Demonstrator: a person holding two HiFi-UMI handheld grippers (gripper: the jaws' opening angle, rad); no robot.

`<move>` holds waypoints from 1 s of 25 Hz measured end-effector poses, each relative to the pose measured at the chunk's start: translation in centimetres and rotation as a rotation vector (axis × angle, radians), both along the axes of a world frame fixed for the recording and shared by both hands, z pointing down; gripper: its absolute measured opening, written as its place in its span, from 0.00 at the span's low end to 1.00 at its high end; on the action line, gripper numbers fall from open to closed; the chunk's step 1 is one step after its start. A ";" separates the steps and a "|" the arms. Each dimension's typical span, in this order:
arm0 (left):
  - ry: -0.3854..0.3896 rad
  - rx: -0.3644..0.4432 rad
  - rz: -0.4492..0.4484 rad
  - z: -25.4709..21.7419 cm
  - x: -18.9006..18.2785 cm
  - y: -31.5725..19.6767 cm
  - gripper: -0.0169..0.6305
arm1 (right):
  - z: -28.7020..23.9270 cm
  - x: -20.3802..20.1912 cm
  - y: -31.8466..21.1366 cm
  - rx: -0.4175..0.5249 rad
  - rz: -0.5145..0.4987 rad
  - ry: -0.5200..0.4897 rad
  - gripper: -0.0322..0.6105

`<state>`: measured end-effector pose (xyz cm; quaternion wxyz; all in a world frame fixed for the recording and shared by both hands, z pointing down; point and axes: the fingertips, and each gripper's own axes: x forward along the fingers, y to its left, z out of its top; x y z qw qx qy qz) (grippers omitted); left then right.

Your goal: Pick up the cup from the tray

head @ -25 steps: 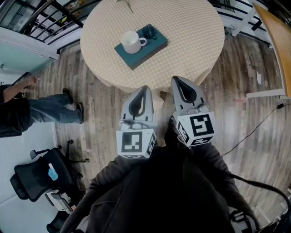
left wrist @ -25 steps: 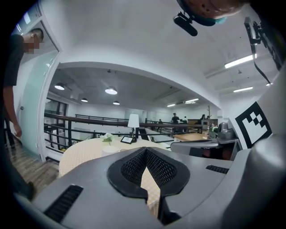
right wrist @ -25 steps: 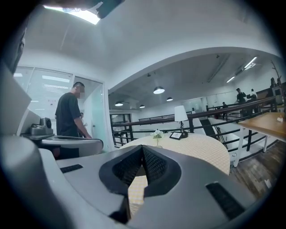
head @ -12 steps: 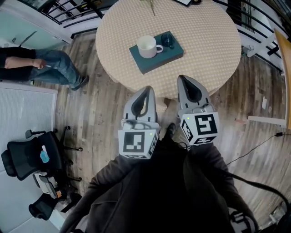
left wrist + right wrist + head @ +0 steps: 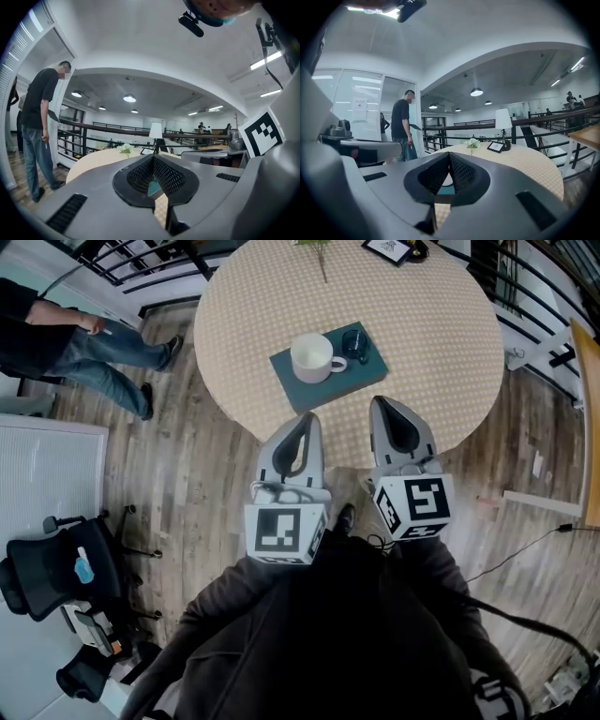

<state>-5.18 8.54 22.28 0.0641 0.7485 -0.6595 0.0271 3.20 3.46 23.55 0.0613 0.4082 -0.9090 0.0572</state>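
A white cup [image 5: 312, 356] stood upright on a teal tray [image 5: 311, 391], its handle turned toward a small dark object [image 5: 355, 341] sharing the tray. The tray lay toward the near side of the round tabletop [image 5: 427, 334], apparently set within easy reach. The left gripper [image 5: 307, 417] and right gripper [image 5: 380, 402] were held side by side close to the person's body, their tips just at the tabletop's near edge and well apart from the cup. Both pointed toward the tray, as if lined up for an approach. Each gripper's fingers were pressed together tip to tip with nothing between them; they would need to part before taking the cup. A bystander [image 5: 80, 338] stood on the wooden floor [image 5: 216, 474] to the left.
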 end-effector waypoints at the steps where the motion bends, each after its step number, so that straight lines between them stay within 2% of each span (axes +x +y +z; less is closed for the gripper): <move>1: 0.003 -0.003 0.005 0.0 -0.4 -0.8 0.03 | 0.1 -0.3 -0.7 -0.003 0.006 0.002 0.06; 11: 0.032 -0.002 0.075 0.3 -4.6 -10.1 0.03 | 1.0 -2.5 -9.4 -0.021 0.128 0.005 0.06; 16: 0.040 0.003 0.096 -0.3 -5.6 -13.6 0.03 | 0.6 -3.0 -11.8 -0.026 0.156 0.016 0.06; 20: 0.037 0.003 0.104 -0.7 -5.0 -14.8 0.03 | 0.5 -2.7 -13.2 -0.036 0.152 0.023 0.06; 25: 0.070 -0.011 0.065 -0.4 -3.3 -14.6 0.03 | 1.8 -2.4 -13.7 -0.064 0.089 0.047 0.06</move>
